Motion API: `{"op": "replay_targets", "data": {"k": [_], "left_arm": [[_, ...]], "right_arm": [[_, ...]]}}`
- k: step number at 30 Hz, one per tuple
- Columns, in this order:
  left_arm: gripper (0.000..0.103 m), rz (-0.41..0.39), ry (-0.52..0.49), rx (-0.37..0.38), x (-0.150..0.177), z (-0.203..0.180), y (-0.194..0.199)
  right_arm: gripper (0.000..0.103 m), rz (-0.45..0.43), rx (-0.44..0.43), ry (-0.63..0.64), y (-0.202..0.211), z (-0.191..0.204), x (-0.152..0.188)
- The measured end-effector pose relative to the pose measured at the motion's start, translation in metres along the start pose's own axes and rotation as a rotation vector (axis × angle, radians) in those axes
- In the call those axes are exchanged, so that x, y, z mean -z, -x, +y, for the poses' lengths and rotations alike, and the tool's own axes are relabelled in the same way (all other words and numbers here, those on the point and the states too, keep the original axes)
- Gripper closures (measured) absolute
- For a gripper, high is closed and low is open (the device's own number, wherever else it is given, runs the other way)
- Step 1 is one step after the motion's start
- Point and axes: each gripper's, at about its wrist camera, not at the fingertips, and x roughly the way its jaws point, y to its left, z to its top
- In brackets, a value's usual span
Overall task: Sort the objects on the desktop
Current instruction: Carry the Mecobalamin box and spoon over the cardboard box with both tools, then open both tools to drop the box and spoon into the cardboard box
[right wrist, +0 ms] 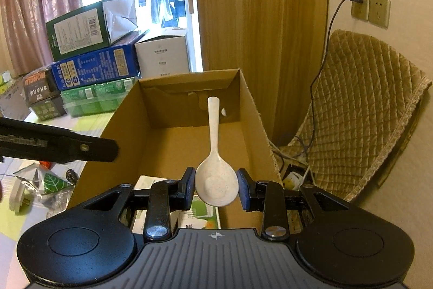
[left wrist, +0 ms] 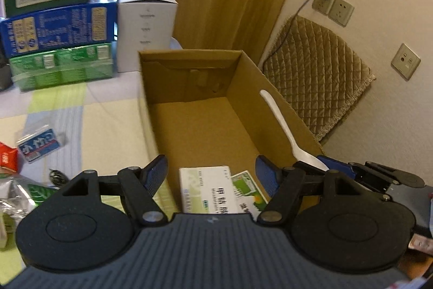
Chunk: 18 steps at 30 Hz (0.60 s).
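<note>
An open cardboard box (left wrist: 257, 104) (right wrist: 130, 126) stands on the table. On its floor at the near end lie a white-green medicine box (left wrist: 205, 188) (right wrist: 200, 213) and a second green-printed pack (left wrist: 247, 188). My left gripper (left wrist: 211, 172) hangs open over that near end, with nothing between its fingers. My right gripper (right wrist: 216, 186) is shut on the bowl of a white plastic spoon (right wrist: 216, 175) (left wrist: 286, 126). The spoon's handle points forward over the box's right side. In the left wrist view the right gripper (left wrist: 351, 169) sits at the box's right wall.
Stacked green and blue cartons (left wrist: 59, 26) and a white carton (left wrist: 146, 26) stand behind the box. A blue-white packet (left wrist: 40, 144), a red box (left wrist: 6, 159) and foil packs (right wrist: 40, 180) lie left. A quilted cushion (right wrist: 365, 113) leans on the right wall.
</note>
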Motion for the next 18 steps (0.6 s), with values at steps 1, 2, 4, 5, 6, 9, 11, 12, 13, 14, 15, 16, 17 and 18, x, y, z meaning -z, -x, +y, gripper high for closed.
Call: {"op": "replay_targets", "data": {"k": [1, 2, 4, 5, 6, 9, 11, 12, 13, 14, 15, 16, 17, 18], "left_arm": [[0.036, -0.005, 0.003, -0.005, 0.001, 0.003, 0.004], [0.036, -0.010, 0.007, -0.011, 0.002, 0.005, 0.008], [0.036, -0.015, 0.010, -0.019, 0.005, 0.008, 0.015], [0.036, -0.015, 0.010, -0.022, 0.007, 0.010, 0.018], [0.036, -0.015, 0.011, -0.023, 0.009, 0.012, 0.020], [0.036, -0.014, 0.022, -0.029, 0.015, 0.017, 0.028], [0.033, -0.017, 0.025, -0.029, 0.020, 0.019, 0.034], [0.029, -0.018, 0.025, -0.031, 0.024, 0.020, 0.038], [0.027, -0.017, 0.026, -0.034, 0.028, 0.021, 0.041], [0.027, -0.018, 0.032, -0.034, 0.031, 0.022, 0.045], [0.027, -0.018, 0.042, -0.030, 0.036, 0.024, 0.049], [0.027, -0.017, 0.052, -0.029, 0.040, 0.026, 0.053], [0.027, -0.016, 0.062, -0.031, 0.045, 0.027, 0.058], [0.026, -0.016, 0.071, -0.033, 0.049, 0.029, 0.062]], "right_arm": [[0.073, -0.001, -0.002, 0.000, 0.000, 0.001, 0.000], [0.073, -0.002, -0.004, 0.000, 0.000, 0.002, 0.000], [0.073, -0.005, -0.010, -0.004, -0.001, 0.004, 0.000], [0.073, -0.012, -0.017, -0.008, -0.002, 0.004, 0.000], [0.072, -0.017, -0.024, -0.011, -0.002, 0.004, -0.001], [0.053, -0.021, -0.030, -0.021, 0.001, 0.005, -0.001], [0.052, -0.021, -0.031, -0.027, 0.007, 0.005, 0.001], [0.052, -0.019, -0.031, -0.032, 0.010, 0.005, 0.002], [0.052, -0.016, -0.031, -0.039, 0.014, 0.005, 0.004], [0.052, -0.014, -0.032, -0.047, 0.018, 0.005, 0.007], [0.052, -0.014, -0.032, -0.052, 0.023, 0.005, 0.010], [0.051, -0.014, -0.032, -0.056, 0.029, 0.006, 0.013], [0.051, -0.014, -0.033, -0.059, 0.033, 0.007, 0.015], [0.051, -0.012, -0.032, -0.062, 0.038, 0.009, 0.018]]}}
